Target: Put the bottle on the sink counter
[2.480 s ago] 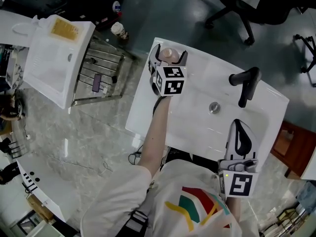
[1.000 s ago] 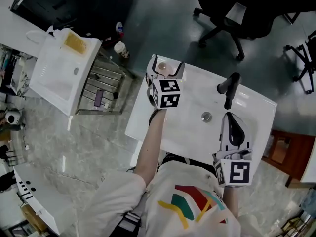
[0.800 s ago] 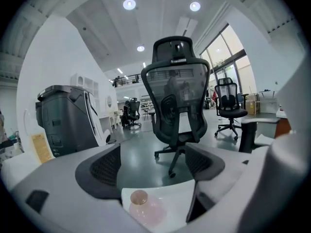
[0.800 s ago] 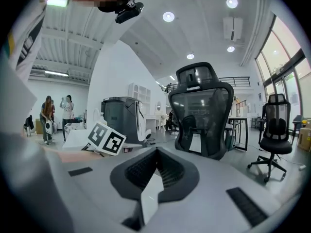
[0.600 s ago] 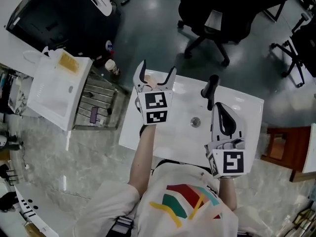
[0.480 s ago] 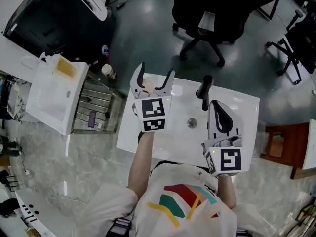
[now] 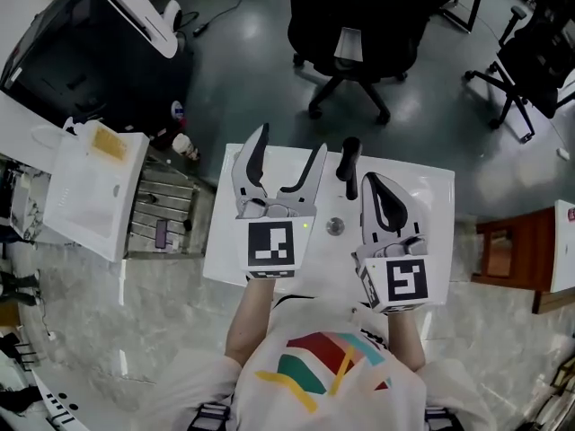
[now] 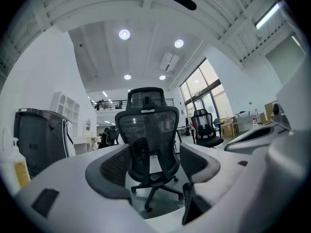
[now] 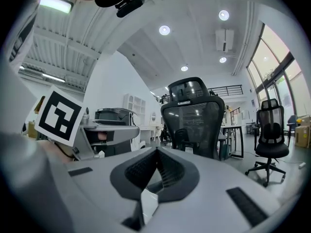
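The white sink counter (image 7: 223, 251) lies below me, with a black faucet (image 7: 348, 165) and a drain (image 7: 335, 226). My left gripper (image 7: 286, 158) is held high above the counter's back left. Its jaws stand wide and are closing, with nothing between them. In the left gripper view (image 8: 155, 165) only an office chair shows through the gap. The bottle is hidden from me, probably behind that gripper. My right gripper (image 7: 384, 194) hovers over the basin's right side, shut and holding nothing, its pads meeting (image 9: 156, 153).
A black office chair (image 7: 350, 34) stands beyond the counter. To the left are a metal rack (image 7: 166, 215) and a white container with a yellow label (image 7: 94, 187). A wooden stand (image 7: 499, 254) is at the right. A dark cabinet (image 7: 81, 52) fills the upper left.
The left gripper opened off the bottle at the counter's back left. It then rose toward the camera. The right gripper rose too. The bottle's pink top no longer shows.
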A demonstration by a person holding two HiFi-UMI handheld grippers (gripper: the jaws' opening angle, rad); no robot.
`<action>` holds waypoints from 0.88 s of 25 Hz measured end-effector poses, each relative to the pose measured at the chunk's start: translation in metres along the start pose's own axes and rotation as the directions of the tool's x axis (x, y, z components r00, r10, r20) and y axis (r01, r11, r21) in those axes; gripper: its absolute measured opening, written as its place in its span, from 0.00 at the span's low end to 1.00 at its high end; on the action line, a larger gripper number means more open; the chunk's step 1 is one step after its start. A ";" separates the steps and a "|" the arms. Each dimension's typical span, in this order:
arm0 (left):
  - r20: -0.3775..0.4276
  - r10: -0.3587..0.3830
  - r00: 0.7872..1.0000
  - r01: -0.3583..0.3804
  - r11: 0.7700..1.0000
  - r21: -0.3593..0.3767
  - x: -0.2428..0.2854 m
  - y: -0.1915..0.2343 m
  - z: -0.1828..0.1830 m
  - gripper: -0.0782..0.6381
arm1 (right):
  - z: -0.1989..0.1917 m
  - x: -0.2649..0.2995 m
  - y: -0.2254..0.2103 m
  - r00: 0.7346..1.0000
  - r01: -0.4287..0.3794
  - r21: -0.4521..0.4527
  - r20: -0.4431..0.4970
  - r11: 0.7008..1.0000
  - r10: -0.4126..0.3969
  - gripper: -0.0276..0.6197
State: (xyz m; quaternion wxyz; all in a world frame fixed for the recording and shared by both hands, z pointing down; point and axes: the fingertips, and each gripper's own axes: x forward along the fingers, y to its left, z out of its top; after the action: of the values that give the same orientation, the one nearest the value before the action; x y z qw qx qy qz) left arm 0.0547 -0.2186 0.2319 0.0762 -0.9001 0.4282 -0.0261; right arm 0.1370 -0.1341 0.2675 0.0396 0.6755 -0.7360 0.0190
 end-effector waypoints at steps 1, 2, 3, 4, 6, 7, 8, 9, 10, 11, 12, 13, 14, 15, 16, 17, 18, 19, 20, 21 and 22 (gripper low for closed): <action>0.013 -0.004 1.000 0.004 1.000 0.003 -0.002 -0.004 0.005 0.56 | 0.001 -0.001 -0.001 1.000 0.005 0.004 0.004 1.000 -0.005 0.06; 0.030 -0.009 0.999 0.009 1.000 -0.004 -0.004 -0.008 0.009 0.52 | 0.001 -0.002 -0.002 1.000 0.009 0.007 0.006 1.000 -0.009 0.06; 0.050 -0.015 0.999 0.016 1.000 -0.019 -0.007 -0.012 0.014 0.49 | 0.002 -0.003 -0.002 1.000 0.011 0.007 0.008 1.000 -0.011 0.06; 0.067 -0.023 0.997 0.025 0.999 -0.032 -0.009 -0.016 0.019 0.47 | 0.003 -0.003 -0.003 1.000 0.012 0.005 0.010 1.000 -0.012 0.06; 0.083 -0.044 0.996 0.047 0.998 -0.039 -0.014 -0.025 0.025 0.45 | 0.005 -0.004 -0.005 1.000 0.016 0.004 0.018 1.000 -0.016 0.06; 0.088 -0.051 0.995 0.054 0.998 -0.037 -0.017 -0.029 0.028 0.44 | 0.005 -0.005 -0.006 1.000 0.022 0.008 0.022 1.000 -0.022 0.06; 0.092 -0.051 0.994 0.054 0.998 -0.032 -0.020 -0.033 0.030 0.42 | 0.005 -0.006 -0.008 0.999 0.028 0.012 0.025 1.000 -0.028 0.06; 0.096 -0.045 0.994 0.047 0.999 -0.023 -0.023 -0.036 0.031 0.38 | 0.006 -0.007 -0.009 0.999 0.032 0.015 0.028 0.999 -0.033 0.06; 0.099 -0.032 0.995 0.033 0.999 -0.008 -0.026 -0.038 0.032 0.31 | 0.006 -0.008 -0.010 0.999 0.036 0.016 0.030 0.999 -0.036 0.06; 0.100 -0.017 0.995 0.016 1.000 0.010 -0.029 -0.040 0.033 0.20 | 0.007 -0.010 -0.011 0.999 0.039 0.015 0.031 0.999 -0.039 0.06; 0.098 -0.007 0.995 0.004 1.000 0.026 -0.032 -0.041 0.032 0.15 | 0.008 -0.011 -0.012 0.999 0.041 0.012 0.031 0.999 -0.041 0.06; 0.094 -0.003 0.996 0.000 0.999 0.033 -0.033 -0.043 0.031 0.13 | 0.009 -0.012 -0.013 0.999 0.043 0.010 0.031 0.999 -0.043 0.06; 0.092 -0.003 0.996 0.000 1.000 0.027 -0.033 -0.044 0.030 0.13 | 0.010 -0.013 -0.014 0.999 0.045 0.010 0.030 0.999 -0.045 0.06; 0.091 -0.003 0.996 0.002 1.000 0.016 -0.033 -0.045 0.030 0.13 | 0.011 -0.014 -0.015 0.998 0.047 0.009 0.029 0.999 -0.047 0.06; 0.091 -0.004 0.996 0.003 1.000 0.009 -0.033 -0.045 0.030 0.13 | 0.012 -0.014 -0.017 0.998 0.047 0.006 0.029 0.999 -0.047 0.06; 0.090 -0.005 0.996 0.004 1.000 0.008 -0.032 -0.046 0.030 0.13 | 0.014 -0.015 -0.018 0.998 0.048 0.003 0.029 0.999 -0.048 0.06; 0.088 -0.007 0.996 0.006 1.000 0.010 -0.031 -0.047 0.030 0.13 | 0.015 -0.015 -0.019 0.998 0.051 0.001 0.030 0.999 -0.051 0.06; 0.085 -0.011 0.996 0.010 1.000 0.012 -0.031 -0.048 0.030 0.13 | 0.015 -0.015 -0.021 0.998 0.056 0.001 0.030 0.998 -0.056 0.06; 0.082 -0.016 0.997 0.015 1.000 0.014 -0.030 -0.049 0.029 0.13 | 0.015 -0.016 -0.022 0.998 0.060 0.001 0.029 0.998 -0.060 0.06; 0.079 -0.021 0.997 0.020 1.000 0.015 -0.030 -0.051 0.028 0.13 | 0.014 -0.017 -0.023 0.998 0.062 0.000 0.027 0.998 -0.062 0.06; 0.077 -0.025 0.997 0.024 1.000 0.015 -0.030 -0.052 0.027 0.13 | 0.014 -0.017 -0.024 0.998 0.064 -0.001 0.023 0.998 -0.064 0.06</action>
State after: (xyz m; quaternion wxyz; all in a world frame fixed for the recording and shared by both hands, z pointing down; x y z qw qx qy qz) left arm 0.0787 -0.1600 0.2144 0.0985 -0.9051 0.4137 0.0047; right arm 0.1618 -0.1200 0.2516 0.0323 0.6989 -0.7145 0.0094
